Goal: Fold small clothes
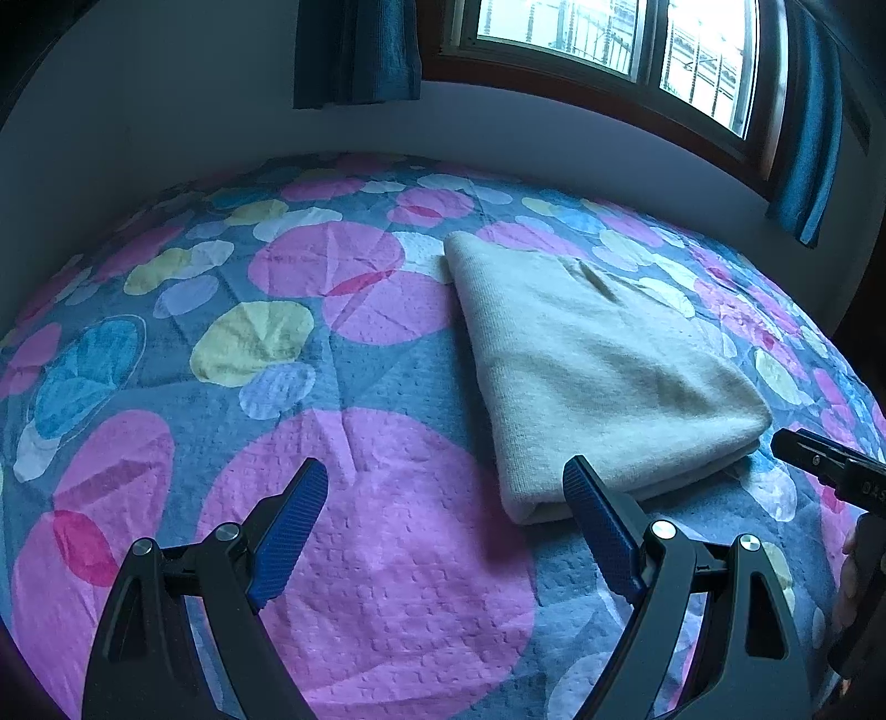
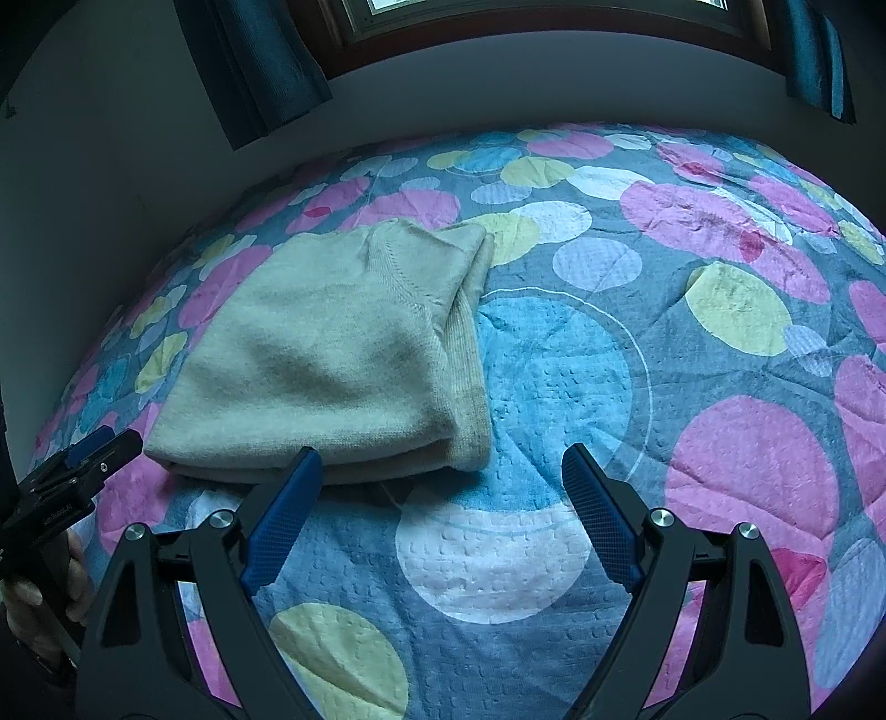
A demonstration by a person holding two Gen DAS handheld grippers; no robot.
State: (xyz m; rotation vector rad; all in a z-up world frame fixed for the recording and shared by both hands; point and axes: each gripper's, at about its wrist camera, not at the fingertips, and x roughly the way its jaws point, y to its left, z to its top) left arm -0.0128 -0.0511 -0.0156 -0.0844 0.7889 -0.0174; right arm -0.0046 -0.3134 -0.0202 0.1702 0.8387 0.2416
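Observation:
A cream knitted garment (image 1: 587, 360) lies folded into a thick rectangle on the bed; it also shows in the right wrist view (image 2: 332, 354). My left gripper (image 1: 446, 471) is open and empty, hovering just in front of the garment's near left corner. My right gripper (image 2: 443, 459) is open and empty, in front of the garment's near right corner. The right gripper also shows at the right edge of the left wrist view (image 1: 825, 459), and the left gripper at the left edge of the right wrist view (image 2: 83, 465).
The bedspread (image 1: 332, 443) is blue with pink, yellow and white circles. A grey wall (image 1: 166, 111), a window (image 1: 609, 39) and blue curtains (image 1: 354, 50) stand behind the bed.

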